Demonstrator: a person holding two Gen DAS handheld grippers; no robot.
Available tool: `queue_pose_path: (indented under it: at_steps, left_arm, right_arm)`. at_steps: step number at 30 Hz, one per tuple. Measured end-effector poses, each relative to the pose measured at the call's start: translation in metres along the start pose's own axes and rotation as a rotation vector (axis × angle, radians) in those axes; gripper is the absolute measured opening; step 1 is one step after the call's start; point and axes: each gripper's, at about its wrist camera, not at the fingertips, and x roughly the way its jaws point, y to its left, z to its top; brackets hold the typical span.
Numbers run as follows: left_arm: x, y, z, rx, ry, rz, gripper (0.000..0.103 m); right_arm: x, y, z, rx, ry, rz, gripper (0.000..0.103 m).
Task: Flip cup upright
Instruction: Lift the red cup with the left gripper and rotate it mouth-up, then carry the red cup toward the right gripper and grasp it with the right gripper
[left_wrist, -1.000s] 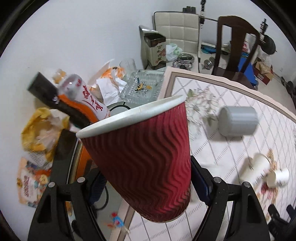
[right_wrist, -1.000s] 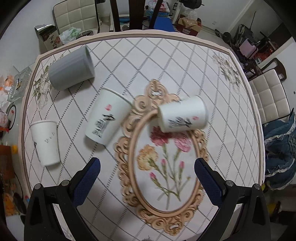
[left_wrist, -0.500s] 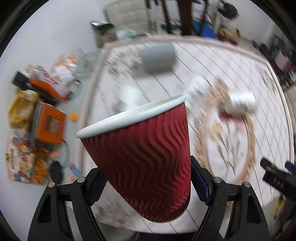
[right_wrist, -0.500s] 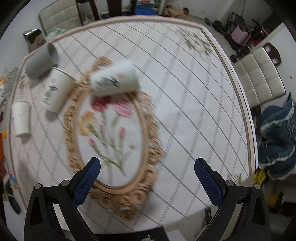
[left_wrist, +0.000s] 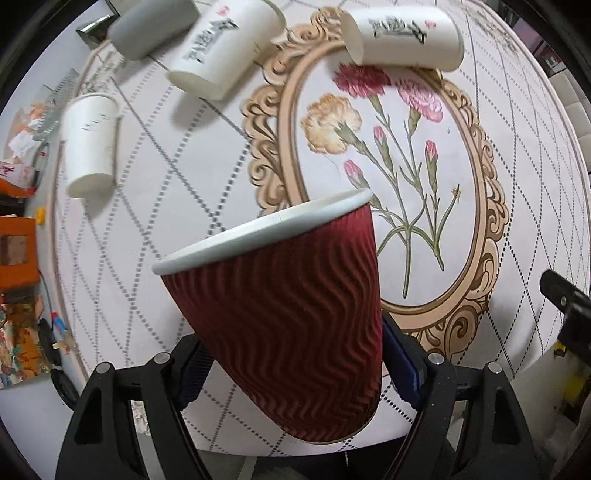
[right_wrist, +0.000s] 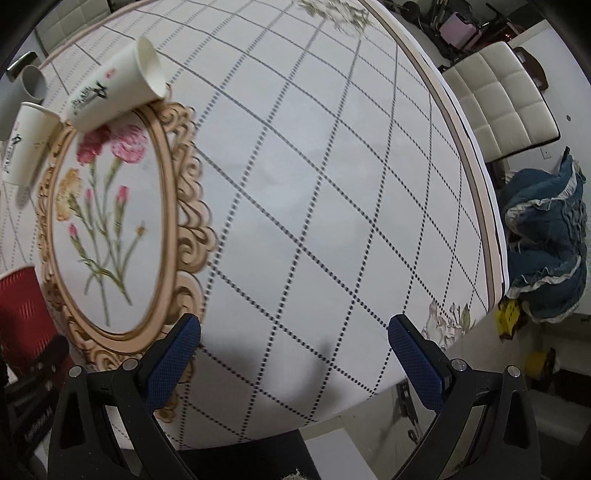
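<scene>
Both views now swing over the table; left gripper (left_wrist: 291, 354) clamps the red ripple cup (left_wrist: 284, 266) rim-up, still to set down; right gripper (right_wrist: 293, 347) gapes empty.

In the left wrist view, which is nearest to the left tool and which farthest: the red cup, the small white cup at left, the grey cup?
1. Red cup: gripped in the left tool.
2. Small white cup: lying at left.
3. Grey cup: top left, farthest.

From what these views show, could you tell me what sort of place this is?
Most likely a home dining room: a round table with a floral tablecloth, a cream padded chair beside it, and paper cups lying on it.
</scene>
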Motion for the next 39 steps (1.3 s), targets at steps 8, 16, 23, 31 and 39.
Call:
queue_pose_path:
  at_steps: [8,16,23,31,39]
  left_arm:
    - [0.013,-0.002,0.002,-0.026,-0.002,-0.017,0.100]
    - [0.011,0.008,0.008,-0.077,-0.009,-0.046,0.101]
    - [0.005,0.002,0.004,-0.106,-0.014,-0.064,0.101]
    - [-0.020,0.003,-0.012,-0.126,-0.033,-0.070,0.101]
    - [-0.072,0.009,-0.032,-0.170,-0.101,-0.053,0.101]
  right_arm:
    - [0.012,-0.002,-0.003,-0.011,0.017,0.005,0.102]
    - [0.016,0.000,-0.005,-0.039,0.019,0.012,0.102]
    - [0.016,0.008,-0.004,-0.060,0.017,0.015,0.102]
    - [0.013,0.013,-0.008,-0.075,0.014,0.023,0.102]
    - [-0.004,0.011,-0.010,-0.076,-0.019,0.047,0.102]
